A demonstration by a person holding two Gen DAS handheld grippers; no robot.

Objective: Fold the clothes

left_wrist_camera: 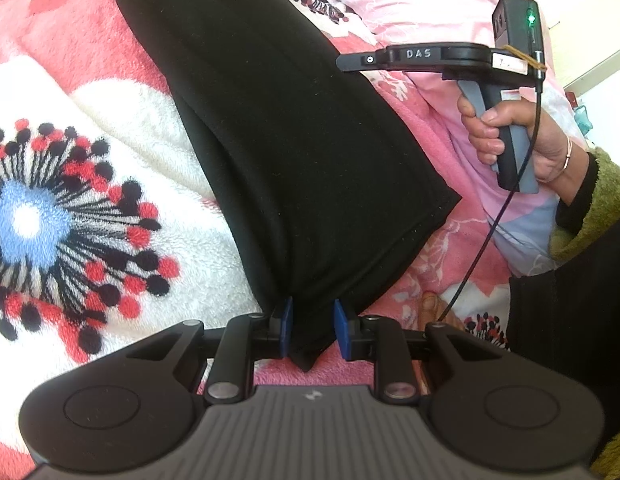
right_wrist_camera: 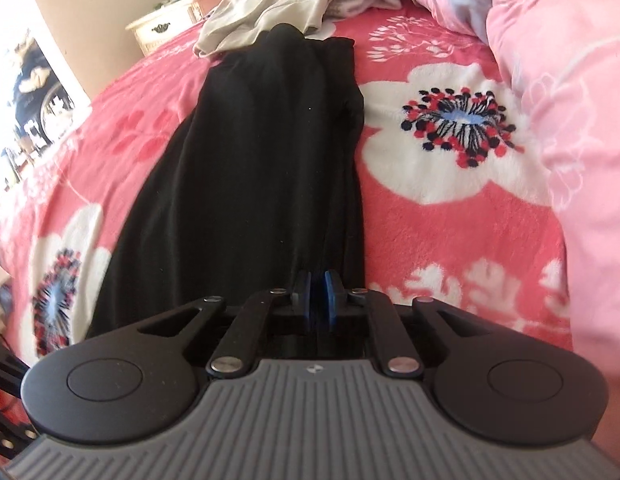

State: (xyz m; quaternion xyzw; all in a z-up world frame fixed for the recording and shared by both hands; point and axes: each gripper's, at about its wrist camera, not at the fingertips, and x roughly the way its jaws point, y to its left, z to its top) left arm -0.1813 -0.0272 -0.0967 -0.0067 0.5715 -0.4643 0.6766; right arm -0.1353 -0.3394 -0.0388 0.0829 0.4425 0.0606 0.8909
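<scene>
garment axis: black garment (right_wrist_camera: 245, 184) runs lengthwise away from both grippers.
L: left gripper (left_wrist_camera: 310, 330) clamps near hem corner.
R: right gripper (right_wrist_camera: 317, 296) pads nearly together, prob. empty, blurred.

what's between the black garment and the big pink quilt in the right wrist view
Only bare flowered blanket, with a large white flower printed on it. Nothing else lies between the black garment and the pink quilt in the right wrist view.

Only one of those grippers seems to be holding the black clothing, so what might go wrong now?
1. The left gripper pinches only a corner of the black garment, which could slip out.
2. The right gripper looks nearly shut and empty, so lifting now might skew the fold.
</scene>
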